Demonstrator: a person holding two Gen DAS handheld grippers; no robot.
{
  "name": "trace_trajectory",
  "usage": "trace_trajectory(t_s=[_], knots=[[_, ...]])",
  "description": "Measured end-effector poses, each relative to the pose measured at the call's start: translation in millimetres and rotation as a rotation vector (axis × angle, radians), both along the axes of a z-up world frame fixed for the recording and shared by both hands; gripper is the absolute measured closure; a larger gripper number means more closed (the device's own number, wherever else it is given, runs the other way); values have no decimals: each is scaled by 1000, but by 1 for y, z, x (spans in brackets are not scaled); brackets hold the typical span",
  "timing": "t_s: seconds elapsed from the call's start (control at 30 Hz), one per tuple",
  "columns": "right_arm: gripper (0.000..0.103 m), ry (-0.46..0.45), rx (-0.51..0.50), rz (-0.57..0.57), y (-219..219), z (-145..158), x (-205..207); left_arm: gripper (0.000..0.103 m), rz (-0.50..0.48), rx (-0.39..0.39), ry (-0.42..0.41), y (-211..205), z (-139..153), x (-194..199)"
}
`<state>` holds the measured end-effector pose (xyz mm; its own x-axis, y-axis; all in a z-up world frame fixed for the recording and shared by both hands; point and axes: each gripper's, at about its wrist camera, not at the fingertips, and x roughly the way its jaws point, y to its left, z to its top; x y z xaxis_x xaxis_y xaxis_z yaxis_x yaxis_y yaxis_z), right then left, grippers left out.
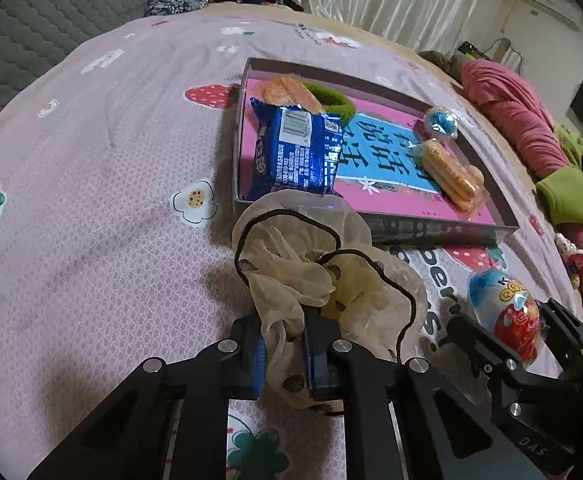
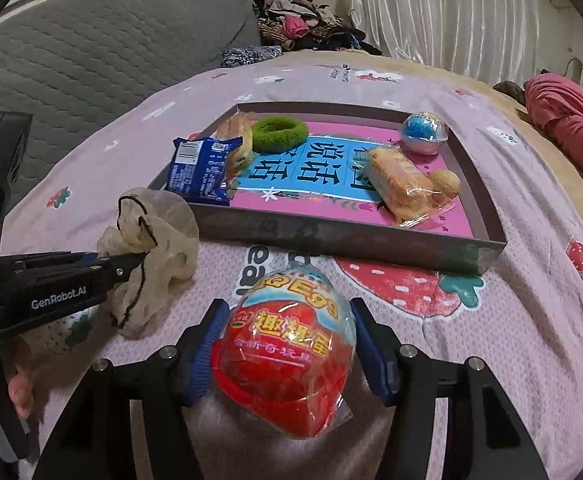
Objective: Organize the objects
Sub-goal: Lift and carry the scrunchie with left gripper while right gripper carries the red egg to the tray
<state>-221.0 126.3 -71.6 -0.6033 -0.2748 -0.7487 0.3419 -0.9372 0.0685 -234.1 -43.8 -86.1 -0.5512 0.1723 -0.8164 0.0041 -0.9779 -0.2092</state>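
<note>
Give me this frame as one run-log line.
left gripper: shut on beige scrunchie | right gripper: shut on red toy egg | tray: neither item in yet

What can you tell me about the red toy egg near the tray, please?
The toy egg is egg-shaped, red below and pale blue toward its tip, sealed in crinkly clear film printed with yellow lettering. It lies on the pink strawberry-print bedsheet, tip pointing toward the tray, just outside its near wall. The right gripper has its blue-padded jaws closed on the egg's two sides.
</note>
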Motion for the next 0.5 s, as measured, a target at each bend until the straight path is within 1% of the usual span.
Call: trace_trajectory(t_s=[0.13, 0.2, 0.3, 0.5], knots=[[42, 4, -18, -6, 4, 4, 8, 89, 1, -33, 10, 2, 4, 9], [42, 6, -21, -11, 7, 8, 12, 89, 10, -35, 17, 0, 8, 14], [42, 14, -20, -16, 9, 14, 18, 89, 22, -49, 31, -2, 17, 22], [42, 44, -28, -14, 11, 34, 33, 89, 36, -52, 66, -5, 39, 44]])
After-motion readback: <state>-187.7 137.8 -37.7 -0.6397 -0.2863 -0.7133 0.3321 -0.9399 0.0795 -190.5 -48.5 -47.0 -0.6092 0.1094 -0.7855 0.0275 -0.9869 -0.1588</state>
